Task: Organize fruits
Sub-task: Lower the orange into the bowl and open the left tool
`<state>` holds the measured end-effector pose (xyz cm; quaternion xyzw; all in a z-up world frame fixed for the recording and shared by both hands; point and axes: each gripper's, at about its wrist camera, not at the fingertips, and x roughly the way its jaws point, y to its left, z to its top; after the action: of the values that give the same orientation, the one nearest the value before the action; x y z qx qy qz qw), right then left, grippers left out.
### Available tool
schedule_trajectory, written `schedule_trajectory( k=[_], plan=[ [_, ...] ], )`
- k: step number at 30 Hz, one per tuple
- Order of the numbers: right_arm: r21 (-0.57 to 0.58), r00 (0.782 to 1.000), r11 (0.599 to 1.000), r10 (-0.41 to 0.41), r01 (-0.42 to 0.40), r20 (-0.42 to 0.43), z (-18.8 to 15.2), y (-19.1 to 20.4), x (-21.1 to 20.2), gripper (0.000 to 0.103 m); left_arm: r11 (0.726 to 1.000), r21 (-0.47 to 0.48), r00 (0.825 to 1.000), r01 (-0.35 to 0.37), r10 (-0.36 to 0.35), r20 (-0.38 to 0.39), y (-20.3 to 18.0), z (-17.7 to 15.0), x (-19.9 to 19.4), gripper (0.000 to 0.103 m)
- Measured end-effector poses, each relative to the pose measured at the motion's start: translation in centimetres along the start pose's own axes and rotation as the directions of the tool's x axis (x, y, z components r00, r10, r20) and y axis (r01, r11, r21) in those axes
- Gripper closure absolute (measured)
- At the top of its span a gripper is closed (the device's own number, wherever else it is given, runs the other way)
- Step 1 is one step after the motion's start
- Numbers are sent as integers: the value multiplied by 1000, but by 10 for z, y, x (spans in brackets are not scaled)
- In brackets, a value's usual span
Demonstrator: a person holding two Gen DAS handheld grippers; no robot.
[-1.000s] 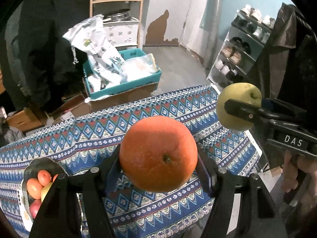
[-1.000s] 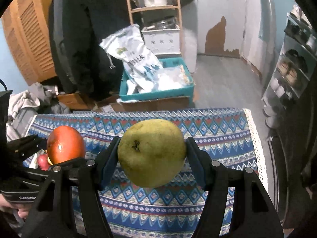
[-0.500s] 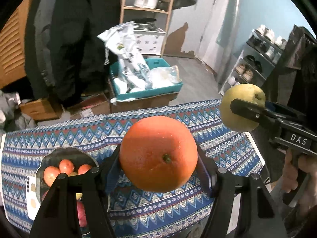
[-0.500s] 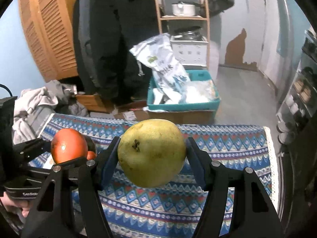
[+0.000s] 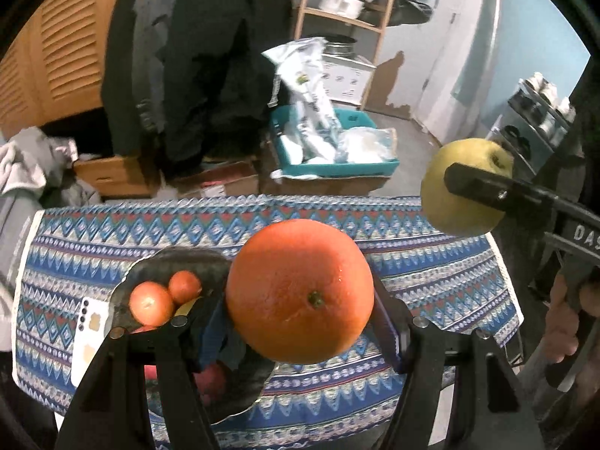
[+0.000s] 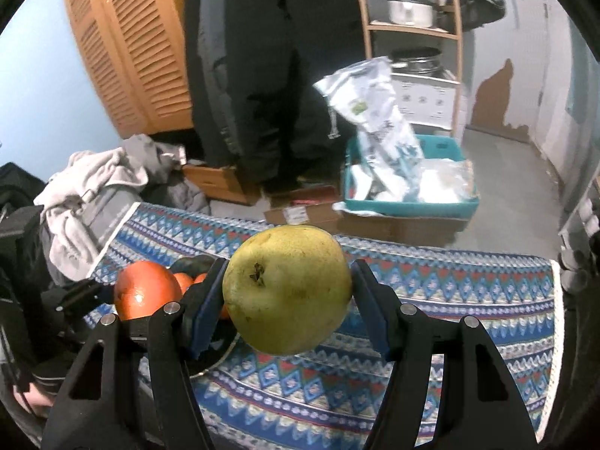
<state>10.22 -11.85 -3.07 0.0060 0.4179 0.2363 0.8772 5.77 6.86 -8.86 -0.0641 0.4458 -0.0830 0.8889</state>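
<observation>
We see one large round orange (image 5: pixel 300 290) with a finely pebbled, glossy peel clamped in the left tool (image 5: pixel 300 322), its two black fingers with blue pads pressing the fruit's sides. The orange is near spherical, so it has no clear long axis; its small green stem button points toward the camera and slightly down. It hangs above the near half of the table (image 5: pixel 431 270), just right of the bowl.

One yellow-green pear-like fruit (image 6: pixel 287 288) with matt, speckled skin is gripped the same way in the right tool (image 6: pixel 288 311). It is a little taller than wide, and its dark dried calyx faces the camera, up and to the left. It is held over the table, right of the orange, and the two fruits are apart.

Below the orange sits one dark, shiny, shallow bowl (image 5: pixel 176 262) with a wavy rim. In it we count two small smooth orange-red round fruits (image 5: pixel 152 303) touching each other, a sliver of something yellow beside them, and at least one red fruit lower down, partly hidden by the tool's fingers.

The table is covered by one woven cloth (image 6: pixel 450 300) in blue, white and red zigzag and diamond bands, with a white fringe edge. One white card (image 5: pixel 88 337) lies flat just left of the bowl. A person's hand (image 5: pixel 562 322) holds the right tool's handle.
</observation>
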Motion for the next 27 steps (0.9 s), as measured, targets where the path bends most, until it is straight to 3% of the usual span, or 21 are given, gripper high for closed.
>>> schedule_trajectory(
  k=[12,27],
  plan=[
    [-39,994,996,77,-81,-78,6,46,52,38,992,-92,995,-81,76,-59,66,-21,17,34],
    [-94,973,986,116,-137,-200,-9,85,105,38,978,-174,984,-118,91,-154,119,-49,51,34]
  ],
)
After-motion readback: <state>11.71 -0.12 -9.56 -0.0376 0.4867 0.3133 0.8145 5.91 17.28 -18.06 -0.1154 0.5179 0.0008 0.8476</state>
